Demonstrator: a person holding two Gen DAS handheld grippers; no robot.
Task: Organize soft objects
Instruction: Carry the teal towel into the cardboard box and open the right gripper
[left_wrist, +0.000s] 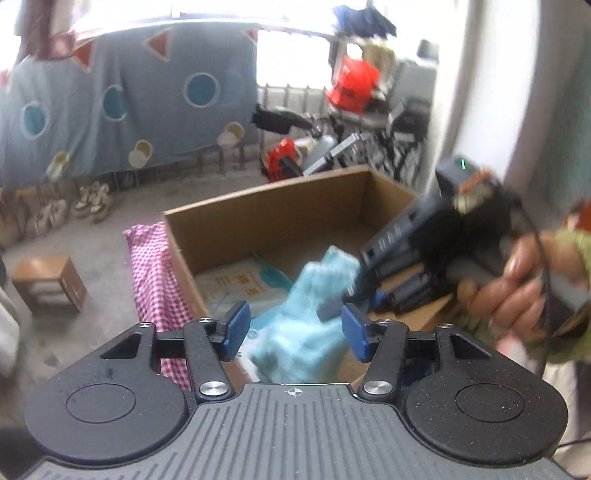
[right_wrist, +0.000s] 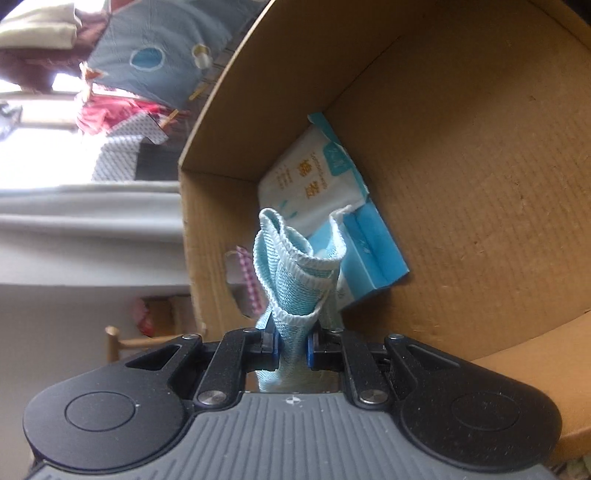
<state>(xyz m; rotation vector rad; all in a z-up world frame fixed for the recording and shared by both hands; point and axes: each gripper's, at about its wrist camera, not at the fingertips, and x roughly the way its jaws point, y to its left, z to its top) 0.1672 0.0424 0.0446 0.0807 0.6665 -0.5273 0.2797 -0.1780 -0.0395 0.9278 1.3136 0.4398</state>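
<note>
- Two grippers are seen over a box (left_wrist: 280, 206), which fills the middle of the left wrist view and the right half of the right wrist view.
- A light blue cloth (right_wrist: 291, 291) is clamped between the narrow-set fingers of the right gripper (right_wrist: 292, 347), low in the centre of its own view; the cloth stands up in folds ahead of the pads.
- In the left wrist view the cloth (left_wrist: 303, 317) is shown blurred at lower centre, hanging into the box from the right gripper (left_wrist: 373, 280), which is gripped by a hand (left_wrist: 524, 280) at the right edge.
- The left gripper (left_wrist: 295, 332) is held wide, nothing between its blue pads (left_wrist: 236, 328); the cloth lies just beyond and between them.
- White and blue packets (right_wrist: 325, 184) are seen on the box floor behind the cloth.
- A pink checked fabric (left_wrist: 155, 280) hangs against the box wall at centre left.
</note>
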